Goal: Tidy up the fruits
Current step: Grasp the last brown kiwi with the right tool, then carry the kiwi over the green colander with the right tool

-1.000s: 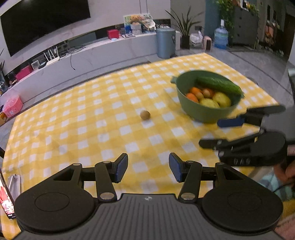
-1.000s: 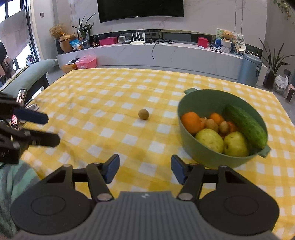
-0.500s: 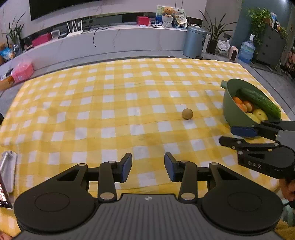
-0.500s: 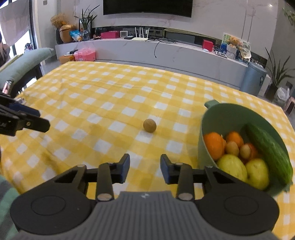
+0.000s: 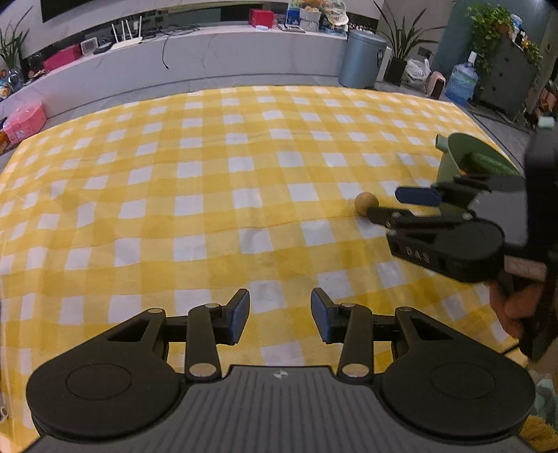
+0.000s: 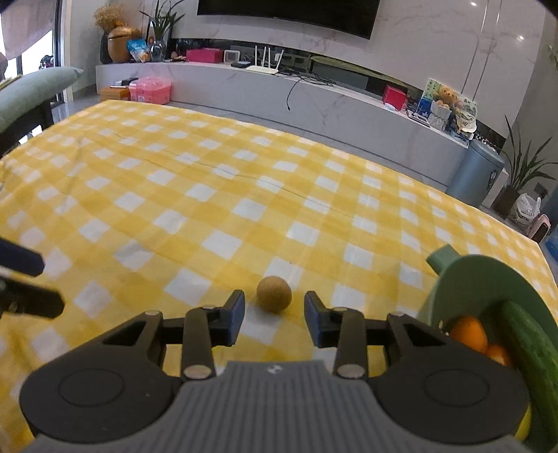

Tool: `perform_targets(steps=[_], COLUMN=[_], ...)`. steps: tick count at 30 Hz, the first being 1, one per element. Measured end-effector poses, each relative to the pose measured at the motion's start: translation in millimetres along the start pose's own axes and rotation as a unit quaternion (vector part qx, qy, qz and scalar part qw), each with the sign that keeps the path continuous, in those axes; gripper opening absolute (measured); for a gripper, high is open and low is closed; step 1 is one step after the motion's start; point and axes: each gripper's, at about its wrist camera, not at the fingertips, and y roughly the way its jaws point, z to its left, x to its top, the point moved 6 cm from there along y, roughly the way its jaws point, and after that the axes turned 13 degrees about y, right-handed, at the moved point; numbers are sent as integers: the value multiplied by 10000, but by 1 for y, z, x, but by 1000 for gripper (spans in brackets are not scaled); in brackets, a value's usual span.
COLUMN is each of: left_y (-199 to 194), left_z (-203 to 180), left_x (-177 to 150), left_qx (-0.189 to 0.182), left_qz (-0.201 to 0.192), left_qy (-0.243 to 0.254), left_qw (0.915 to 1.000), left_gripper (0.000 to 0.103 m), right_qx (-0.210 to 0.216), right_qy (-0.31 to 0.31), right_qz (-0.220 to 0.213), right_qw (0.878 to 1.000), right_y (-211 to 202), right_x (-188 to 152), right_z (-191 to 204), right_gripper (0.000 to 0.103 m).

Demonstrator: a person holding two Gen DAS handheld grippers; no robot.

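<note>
One big yellow cloth [image 6: 216,195] covers the table. My green bowl [image 6: 467,278] sits right, holding fruit. My right gripper [image 6: 273,319] is opening, empty, just before the small brown ball [image 6: 274,294]. My left gripper [image 5: 280,315] hangs half open, empty.

— What do you have behind your table, past the yellow checked cloth [image 6: 209,195]?

— You face a long pale marble ledge [image 6: 314,101] under a dark screen [image 6: 289,14]. On it you see a white router [image 6: 262,68] with upright antennas, a red box [image 6: 394,96] and a pink box [image 6: 204,55].

— And at floor level?

— A pink plastic bin [image 6: 150,90] sits at your left end of the ledge. At your right, a grey-blue lidded bin [image 5: 362,57] stands beside a potted plant [image 5: 401,52], with a blue water jug [image 5: 461,83] further along.
</note>
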Motion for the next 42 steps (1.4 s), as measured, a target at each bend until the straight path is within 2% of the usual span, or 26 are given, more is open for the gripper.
perform_targets(steps=[8,11,12,18,26,30,34,39,42], left_y=[5,4,5,-2,-11,-13,-13,-11,-10], left_z=[3,-4,-4,-16,-47,-64,-80,-103,-115], left_x=[-4,-3,0,8,20,29,39,55,62], left_qx=[-62,-57,-52,-134,-230,-238,-311,-359,-300], left_qz=[107,154,158,133,68,43,-2,-50,-55], left_qy=[-67,-13,6,41,223,381,430,417,514], left_qw=[9999,9999,9999,9998,9995,9990,9986,9985,9982], left_gripper=[48,48,48,48,48,48,48,48,48], right_qx=[100,163,168,347,541,450,131,-256,-296], right_qy=[294,417,441,481,581,741,904,1020,1138], right_qz=[181,223,207,74,-110,-346,-595,-635,-609], right_qw=[9994,9987,9987,9982,9968,9956,9940,9924,9912], right_y=[27,29,28,1,-63,-94,-118,-125,-124], right_x=[2,0,0,-1,-16,-18,-17,-19,-18], right_z=[-6,-8,-8,-10,-35,-63,-100,-135,-152], right_gripper=[35,23,23,23,23,23,23,23,23])
